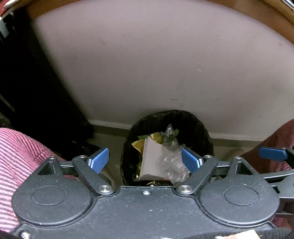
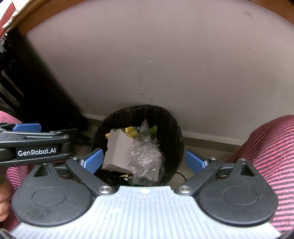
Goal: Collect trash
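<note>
A small bin lined with a black bag stands on the floor against the wall. Inside lie a white piece of card, crumpled clear plastic, gold foil and green scraps. My left gripper hangs above the bin, open, nothing between its blue pads. My right gripper hovers over the same bin, open and empty. Each view shows the other gripper at its side: the right one and the left one.
A pale wall rises behind the bin, with a skirting strip at the floor. Dark furniture fills the left side. A person's legs in pink striped cloth flank the bin. A wooden edge runs overhead.
</note>
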`<state>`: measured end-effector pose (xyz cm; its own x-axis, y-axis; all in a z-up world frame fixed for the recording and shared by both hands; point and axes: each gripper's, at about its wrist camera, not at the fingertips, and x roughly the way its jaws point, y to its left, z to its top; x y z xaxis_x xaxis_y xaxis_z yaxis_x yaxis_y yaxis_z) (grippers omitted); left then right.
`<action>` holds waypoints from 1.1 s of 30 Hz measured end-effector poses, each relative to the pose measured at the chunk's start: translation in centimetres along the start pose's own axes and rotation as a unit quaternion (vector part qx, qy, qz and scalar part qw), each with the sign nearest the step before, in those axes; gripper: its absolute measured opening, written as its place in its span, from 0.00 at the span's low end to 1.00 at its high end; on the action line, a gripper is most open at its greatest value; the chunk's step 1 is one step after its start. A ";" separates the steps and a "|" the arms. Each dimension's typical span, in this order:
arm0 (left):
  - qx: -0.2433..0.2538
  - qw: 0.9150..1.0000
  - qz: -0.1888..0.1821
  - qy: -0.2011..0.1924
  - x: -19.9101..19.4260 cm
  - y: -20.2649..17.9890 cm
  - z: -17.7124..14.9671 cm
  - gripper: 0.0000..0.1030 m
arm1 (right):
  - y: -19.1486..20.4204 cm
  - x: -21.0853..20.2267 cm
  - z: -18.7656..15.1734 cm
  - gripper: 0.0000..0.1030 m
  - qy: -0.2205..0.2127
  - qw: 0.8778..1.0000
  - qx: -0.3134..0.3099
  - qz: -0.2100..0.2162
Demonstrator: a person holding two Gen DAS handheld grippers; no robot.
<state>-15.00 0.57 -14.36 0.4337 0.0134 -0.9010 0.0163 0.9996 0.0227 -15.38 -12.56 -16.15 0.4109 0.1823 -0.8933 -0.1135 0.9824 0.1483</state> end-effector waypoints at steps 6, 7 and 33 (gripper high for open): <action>0.007 1.000 0.003 -0.001 0.2 -0.2 0.0 0.85 | 0.1 0.1 0.1 0.96 0.003 1.000 -0.004 -0.003; 0.009 1.000 0.003 0.000 0.2 -0.3 0.0 0.85 | 0.1 0.1 0.1 0.96 0.004 1.000 -0.004 -0.003; 0.009 1.000 0.014 0.012 1.3 -0.5 0.1 0.87 | 0.1 0.7 0.0 0.96 0.014 1.000 -0.004 -0.005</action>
<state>-14.33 0.04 -15.53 0.4117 0.0421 -0.9104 0.0209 0.9982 0.0556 -15.07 -12.36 -16.78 0.3870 0.1707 -0.9061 -0.1169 0.9839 0.1354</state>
